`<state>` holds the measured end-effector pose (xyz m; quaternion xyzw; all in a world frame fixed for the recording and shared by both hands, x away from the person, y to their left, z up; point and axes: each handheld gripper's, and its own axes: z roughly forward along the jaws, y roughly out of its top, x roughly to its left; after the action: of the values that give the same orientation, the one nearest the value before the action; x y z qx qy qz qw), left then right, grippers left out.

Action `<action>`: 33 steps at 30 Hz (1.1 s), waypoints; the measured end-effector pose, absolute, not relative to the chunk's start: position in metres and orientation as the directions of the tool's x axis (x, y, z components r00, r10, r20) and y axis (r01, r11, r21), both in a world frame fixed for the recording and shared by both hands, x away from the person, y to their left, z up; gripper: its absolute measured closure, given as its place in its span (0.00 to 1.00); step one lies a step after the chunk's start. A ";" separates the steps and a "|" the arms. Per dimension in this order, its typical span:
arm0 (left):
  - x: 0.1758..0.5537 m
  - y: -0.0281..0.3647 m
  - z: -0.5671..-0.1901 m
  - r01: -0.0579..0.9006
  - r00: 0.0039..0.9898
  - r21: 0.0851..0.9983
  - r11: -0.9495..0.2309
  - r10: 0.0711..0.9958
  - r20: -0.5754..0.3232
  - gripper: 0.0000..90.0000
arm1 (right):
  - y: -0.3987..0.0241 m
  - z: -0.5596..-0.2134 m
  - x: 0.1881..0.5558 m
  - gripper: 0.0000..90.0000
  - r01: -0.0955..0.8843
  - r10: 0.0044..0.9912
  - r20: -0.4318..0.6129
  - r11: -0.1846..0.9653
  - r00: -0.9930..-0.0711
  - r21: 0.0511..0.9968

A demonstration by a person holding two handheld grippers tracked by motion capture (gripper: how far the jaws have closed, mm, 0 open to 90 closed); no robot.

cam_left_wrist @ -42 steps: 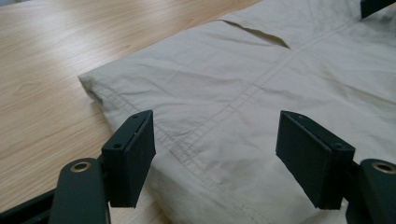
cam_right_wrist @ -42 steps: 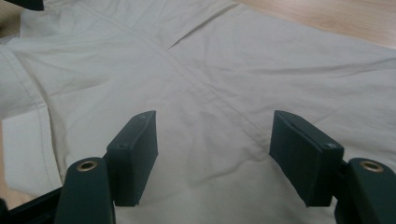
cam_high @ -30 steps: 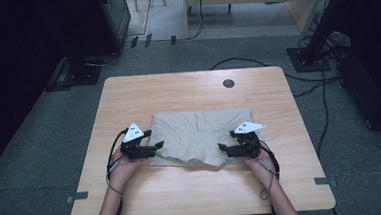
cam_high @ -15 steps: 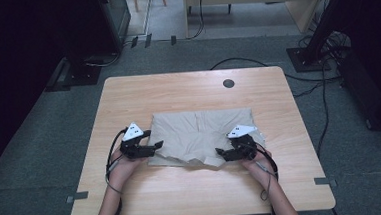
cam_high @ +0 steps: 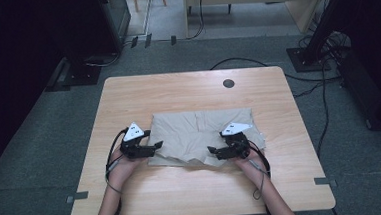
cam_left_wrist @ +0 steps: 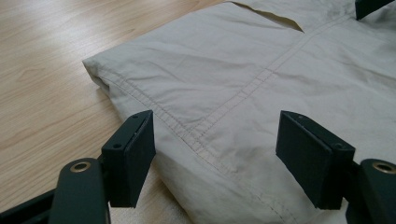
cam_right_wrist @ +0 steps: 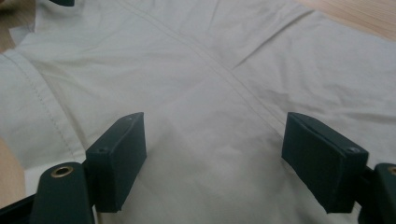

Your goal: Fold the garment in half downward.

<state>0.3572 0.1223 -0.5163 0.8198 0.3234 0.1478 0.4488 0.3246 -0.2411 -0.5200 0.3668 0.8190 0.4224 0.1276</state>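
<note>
Beige folded cloth [cam_high: 202,134] lies flat at the centre of the wooden table [cam_high: 187,90] in the high view. At its left edge the left gripper [cam_high: 156,145] holds its jaws wide apart, nothing pinched. Over the lower right of the cloth, the right gripper [cam_high: 212,150] has just been opening, and its jaws stand wide above the fabric with nothing clamped.

Count: one beige garment [cam_high: 202,134], folded, on one wooden worktop [cam_high: 177,93]. Two hand-held grippers: left hand-held gripper [cam_high: 157,146], right hand-held gripper [cam_high: 211,150], each with two black jaws and one grey three-cornered plate on top. Two forearms come in from the bottom edge. One round dark cable port [cam_high: 228,83] in the worktop. Two small grey brackets on its near edge, one per side.
</note>
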 end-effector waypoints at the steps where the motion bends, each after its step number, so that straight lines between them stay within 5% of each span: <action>1: 0.357 0.123 -0.516 0.398 0.746 0.833 -0.385 0.664 -0.050 0.32 | -0.239 -0.520 0.325 0.24 0.493 0.707 0.100 0.377 -0.700 0.784; 16: 0.358 0.132 -0.514 0.404 0.733 0.846 -0.348 0.677 -0.071 0.32 | -0.207 -0.521 0.326 0.22 0.492 0.688 0.122 0.373 -0.715 0.787; 26: 0.359 0.133 -0.514 0.403 0.733 0.848 -0.345 0.676 -0.073 0.31 | -0.193 -0.529 0.318 0.25 0.403 0.645 -0.031 0.514 -0.764 0.757; 33: 0.359 0.133 -0.516 0.405 0.734 0.846 -0.347 0.675 -0.074 0.31 | -0.195 -0.523 0.320 0.24 0.449 0.667 0.036 0.459 -0.744 0.767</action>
<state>0.3593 0.1334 -0.5157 0.8077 0.3342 0.1459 0.4633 0.3195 -0.1952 -0.5232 0.3310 0.8432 0.4012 0.1362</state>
